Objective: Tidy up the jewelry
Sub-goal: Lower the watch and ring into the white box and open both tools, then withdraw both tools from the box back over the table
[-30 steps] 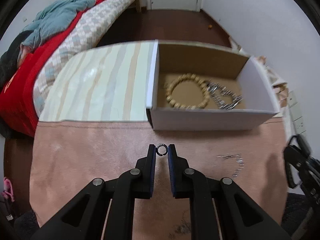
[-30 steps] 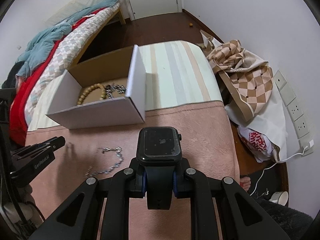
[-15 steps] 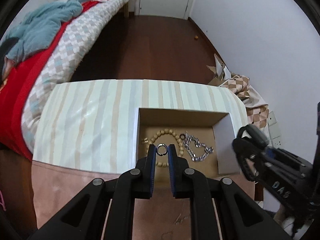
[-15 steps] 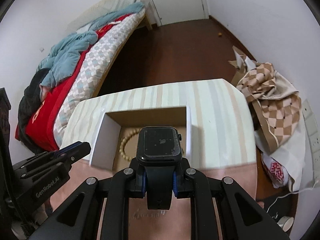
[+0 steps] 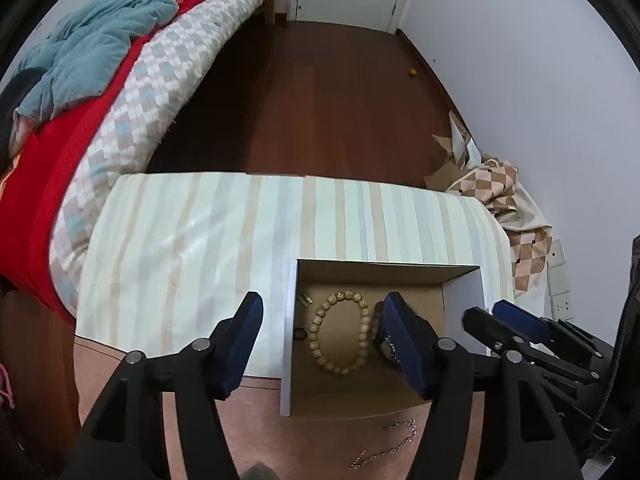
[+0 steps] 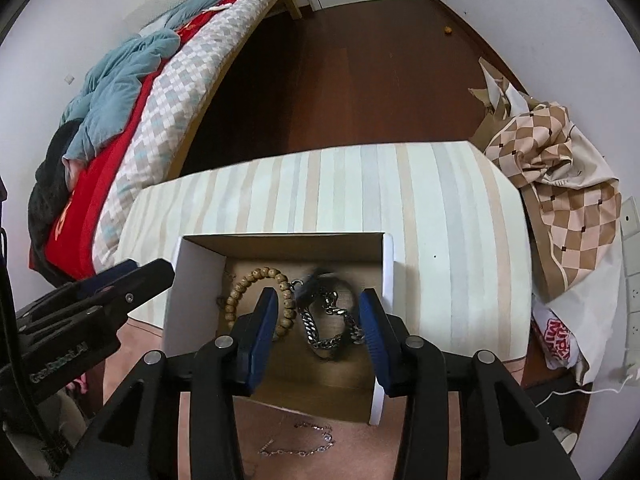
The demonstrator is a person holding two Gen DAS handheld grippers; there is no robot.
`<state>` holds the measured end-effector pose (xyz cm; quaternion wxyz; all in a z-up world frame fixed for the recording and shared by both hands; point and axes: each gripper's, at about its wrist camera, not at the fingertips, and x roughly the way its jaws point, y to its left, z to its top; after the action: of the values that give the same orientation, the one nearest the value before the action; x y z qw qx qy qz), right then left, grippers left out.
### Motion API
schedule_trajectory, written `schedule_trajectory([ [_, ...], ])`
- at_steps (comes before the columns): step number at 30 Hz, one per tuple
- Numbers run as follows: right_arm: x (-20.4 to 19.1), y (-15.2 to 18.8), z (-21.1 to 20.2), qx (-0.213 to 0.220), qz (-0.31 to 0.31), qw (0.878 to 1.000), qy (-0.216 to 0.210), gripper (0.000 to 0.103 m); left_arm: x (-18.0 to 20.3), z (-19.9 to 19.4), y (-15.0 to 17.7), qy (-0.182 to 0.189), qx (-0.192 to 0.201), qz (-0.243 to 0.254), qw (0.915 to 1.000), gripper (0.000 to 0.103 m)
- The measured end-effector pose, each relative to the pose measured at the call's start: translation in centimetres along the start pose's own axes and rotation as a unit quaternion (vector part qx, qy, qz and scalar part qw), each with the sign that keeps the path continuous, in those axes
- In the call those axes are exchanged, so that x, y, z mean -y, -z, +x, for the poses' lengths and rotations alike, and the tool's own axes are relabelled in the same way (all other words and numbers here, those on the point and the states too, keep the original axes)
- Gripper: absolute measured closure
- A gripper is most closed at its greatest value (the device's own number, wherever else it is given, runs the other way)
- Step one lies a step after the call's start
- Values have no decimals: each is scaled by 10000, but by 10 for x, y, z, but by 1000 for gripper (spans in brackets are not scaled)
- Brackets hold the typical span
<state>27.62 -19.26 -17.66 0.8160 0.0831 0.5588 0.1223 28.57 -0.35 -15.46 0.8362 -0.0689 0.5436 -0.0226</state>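
Note:
A white-walled cardboard box (image 5: 286, 344) stands below both grippers. In it lie a wooden bead bracelet (image 5: 340, 334), a chunky silver chain bracelet (image 6: 332, 330) and a dark watch (image 6: 314, 280), which is blurred. A small dark ring (image 5: 300, 334) appears to lie by the box's left wall. My left gripper (image 5: 322, 310) hangs over the box, jaws opening, nothing between them. My right gripper (image 6: 319, 304) also hangs over the box (image 6: 192, 292), jaws opening and empty. A thin silver chain (image 6: 298, 444) lies on the pink cloth in front of the box.
The box sits on a striped table top (image 5: 192, 248), with the pink cloth (image 5: 248, 420) on its near part. A bed with red and checked covers (image 5: 120, 92) is at the left. Checked fabric and bags (image 6: 560, 184) are piled at the right, with brown floor beyond.
Both grippers moved from over the pink cloth to above the box and opened. The ring left the left jaws and the watch left the right jaws.

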Motion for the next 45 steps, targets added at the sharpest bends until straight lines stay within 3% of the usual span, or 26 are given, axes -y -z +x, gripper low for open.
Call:
schedule_trajectory([
  [3, -2, 4, -11, 94, -38, 9998, 151, 56, -3, -9, 5, -168, 72, 35, 9998, 33],
  [5, -3, 8, -19, 157, -92, 9992, 353, 50, -6, -14, 11, -295, 128, 46, 9995, 14],
  [7, -5, 14, -25, 193, -177, 9980, 570, 38, -10, -18, 20, -498, 195, 71, 9985, 7],
  [8, -6, 19, -27, 210, -240, 9968, 731, 34, -11, -19, 24, -580, 221, 88, 9980, 5],
  [10, -8, 27, -28, 215, -351, 9938, 1032, 17, -13, -20, 35, -805, 289, 134, 9962, 0],
  [15, -11, 49, -28, 155, -401, 9899, 1351, 3, -15, -20, 57, -993, 237, 196, 9946, 0],
  [27, -23, 75, -75, 604, -289, 9859, 1534, 2, -8, -64, 78, -919, 549, 206, 9940, 0],
  [38, -41, 101, -158, 1294, -340, 9779, 1607, 2, 9, -136, 98, -663, 1064, 228, 9919, 0],
  [45, -50, 119, -211, 1758, -364, 9695, 1667, 2, 15, -169, 112, -572, 1187, 216, 9911, 0],
])
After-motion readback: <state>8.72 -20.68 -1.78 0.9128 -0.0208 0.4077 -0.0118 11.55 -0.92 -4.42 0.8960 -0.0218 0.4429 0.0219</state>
